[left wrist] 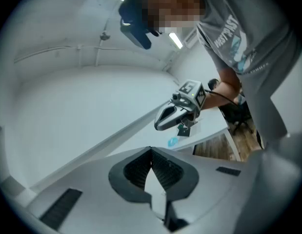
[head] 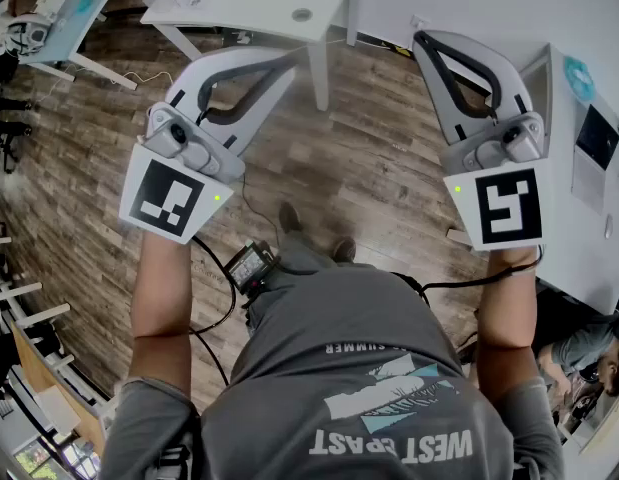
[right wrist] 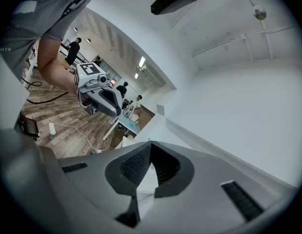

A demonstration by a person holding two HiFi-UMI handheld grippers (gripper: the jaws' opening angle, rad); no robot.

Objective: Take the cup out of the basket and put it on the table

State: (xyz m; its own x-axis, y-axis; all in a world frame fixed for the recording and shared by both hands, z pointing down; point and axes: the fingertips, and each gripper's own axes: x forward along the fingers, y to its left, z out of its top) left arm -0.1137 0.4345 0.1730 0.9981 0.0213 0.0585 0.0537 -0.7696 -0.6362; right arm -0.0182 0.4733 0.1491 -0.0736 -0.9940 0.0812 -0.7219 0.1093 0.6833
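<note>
No cup and no basket show in any view. In the head view my left gripper (head: 287,63) and my right gripper (head: 422,40) are held up side by side over the wooden floor (head: 359,158), jaws pointing away from the body. In the left gripper view the jaws meet at the tips of the left gripper (left wrist: 151,151) with nothing between them, facing a white wall; the right gripper (left wrist: 182,112) hangs beyond. The right gripper view shows the right gripper (right wrist: 150,144) shut and empty, with the left gripper (right wrist: 99,97) off to the left.
A white table (head: 259,3) stands ahead at the top of the head view. Another white table (head: 574,183) with a blue item (head: 579,78) lies at the right. A small device with cables (head: 251,265) hangs at the person's waist. People (right wrist: 122,89) stand far back.
</note>
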